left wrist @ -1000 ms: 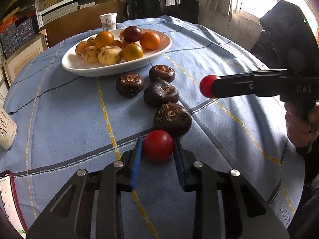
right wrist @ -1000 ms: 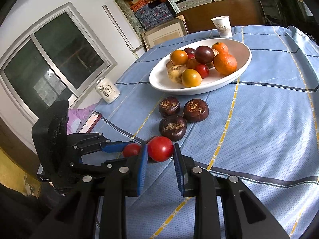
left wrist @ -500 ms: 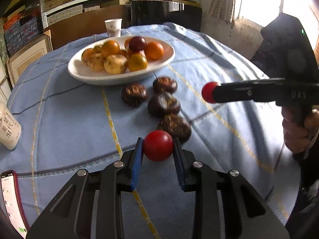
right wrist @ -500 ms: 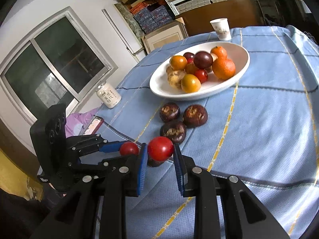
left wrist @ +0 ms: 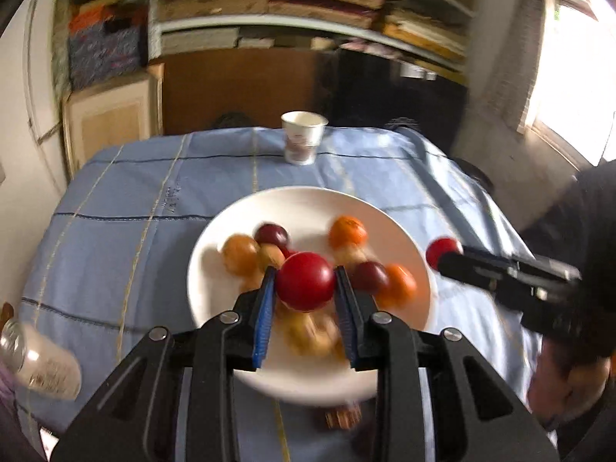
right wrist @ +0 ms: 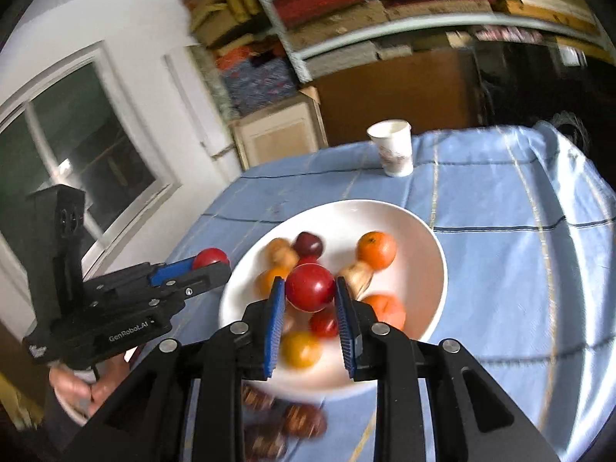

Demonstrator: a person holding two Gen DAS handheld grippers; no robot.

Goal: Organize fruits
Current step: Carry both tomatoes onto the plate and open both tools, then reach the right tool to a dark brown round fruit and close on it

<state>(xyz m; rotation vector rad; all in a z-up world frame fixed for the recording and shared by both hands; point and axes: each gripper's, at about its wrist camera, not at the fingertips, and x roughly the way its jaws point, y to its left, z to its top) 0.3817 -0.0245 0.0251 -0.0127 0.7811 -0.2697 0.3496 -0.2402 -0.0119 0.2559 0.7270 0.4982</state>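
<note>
My left gripper is shut on a red tomato and hangs over the near half of the white bowl, which holds several oranges, plums and pale fruits. To its right, my right gripper grips a second red tomato at the bowl's right rim. In the right wrist view that right gripper is shut on its tomato above the bowl. The left gripper shows at the bowl's left edge. Several dark brown fruits lie on the blue cloth in front of the bowl, blurred.
A paper cup stands behind the bowl near the table's far edge. A white jar sits at the left edge of the table. A hand holds the right gripper's handle. Packed shelves and a cabinet rise behind the table.
Both grippers have risen and travelled forward, from above the dark fruits to over the bowl, each still gripping its tomato. The views are motion-blurred.
</note>
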